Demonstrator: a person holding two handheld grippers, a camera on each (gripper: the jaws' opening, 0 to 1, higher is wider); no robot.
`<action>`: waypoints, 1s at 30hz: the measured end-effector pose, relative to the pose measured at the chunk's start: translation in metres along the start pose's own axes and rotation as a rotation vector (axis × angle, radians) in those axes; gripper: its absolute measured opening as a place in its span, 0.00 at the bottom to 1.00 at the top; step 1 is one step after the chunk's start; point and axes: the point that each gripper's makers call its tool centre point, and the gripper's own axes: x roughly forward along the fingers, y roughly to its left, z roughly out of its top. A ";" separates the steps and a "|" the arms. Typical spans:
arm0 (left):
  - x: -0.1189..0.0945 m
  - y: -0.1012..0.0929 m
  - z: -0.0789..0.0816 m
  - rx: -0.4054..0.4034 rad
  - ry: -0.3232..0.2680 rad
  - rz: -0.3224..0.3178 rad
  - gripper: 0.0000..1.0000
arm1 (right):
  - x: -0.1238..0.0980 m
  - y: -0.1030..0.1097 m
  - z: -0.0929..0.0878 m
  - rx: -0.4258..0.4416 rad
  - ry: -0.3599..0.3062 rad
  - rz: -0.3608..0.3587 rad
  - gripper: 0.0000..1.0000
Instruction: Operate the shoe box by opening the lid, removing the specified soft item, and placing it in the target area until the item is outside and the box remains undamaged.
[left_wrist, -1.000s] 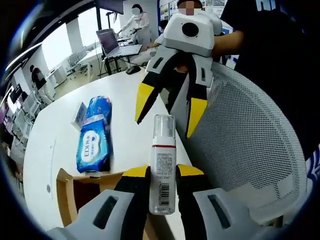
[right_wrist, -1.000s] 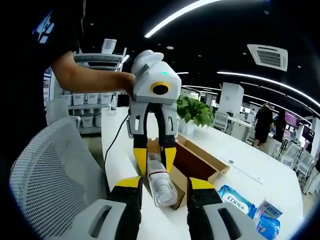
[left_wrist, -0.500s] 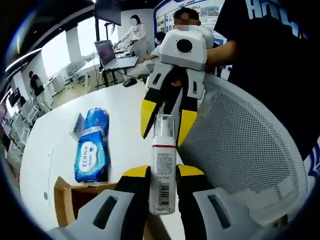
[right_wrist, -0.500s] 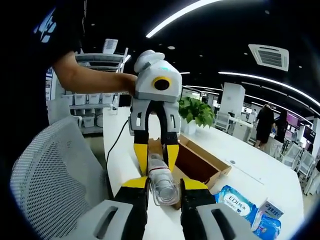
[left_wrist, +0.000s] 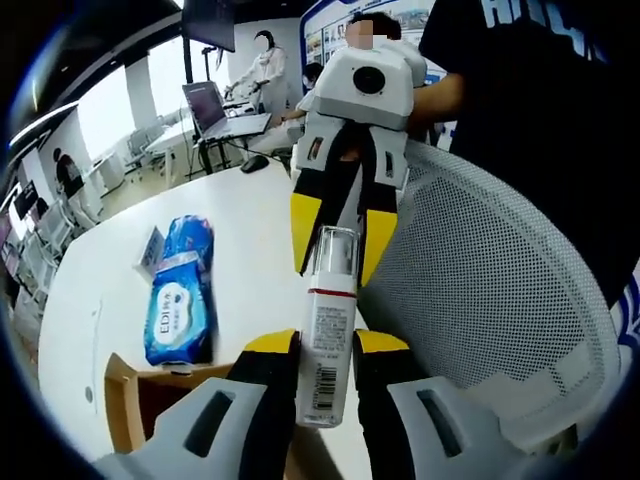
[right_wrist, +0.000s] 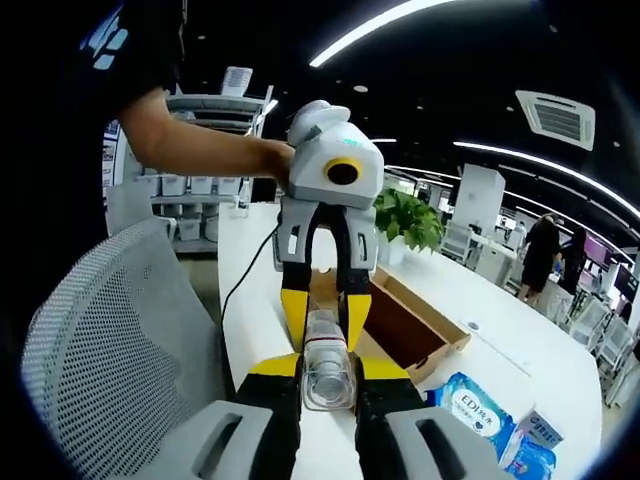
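In the left gripper view, the blue wipes pack (left_wrist: 180, 305) lies flat on the white table (left_wrist: 110, 235) at about 9 o'clock, with a small box (left_wrist: 153, 248) just beside its far end. The open brown shoe box (left_wrist: 140, 395) sits low at 7 o'clock, near the table edge.

In the middle, the left gripper (left_wrist: 325, 345) is squeezed tight on the lower part of a clear bottle (left_wrist: 325, 330). The bottle is up in the air, out of the shoe box. The right gripper (left_wrist: 335, 235) comes down from 12 o'clock and its yellow tips sit on both sides of the bottle cap.

In the right gripper view, the right gripper (right_wrist: 328, 362) is pressed onto the cap end, and the left gripper (right_wrist: 325, 305) holds the other end at 12 o'clock. So both hold one bottle.

What could go wrong? I think if one gripper lets go too early while the other has a weak hold on the smooth round cap, the bottle could slip and drop onto the shoe box wall (right_wrist: 420, 325) and dent it. Pulling two ways could twist the bottle loose.

At 3 o'clock the mesh chair (left_wrist: 490, 300) crowds close. The open table room is by 9 o'clock, near the wipes.
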 end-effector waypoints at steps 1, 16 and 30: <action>0.000 0.000 0.000 -0.003 -0.001 0.004 0.20 | 0.000 0.000 0.000 -0.001 0.001 0.000 0.15; 0.000 0.004 0.001 -0.069 -0.016 0.053 0.23 | 0.001 -0.004 -0.001 0.000 0.015 0.000 0.14; -0.007 0.016 -0.019 -0.209 -0.086 0.225 0.51 | 0.001 -0.012 -0.006 -0.001 0.039 0.012 0.14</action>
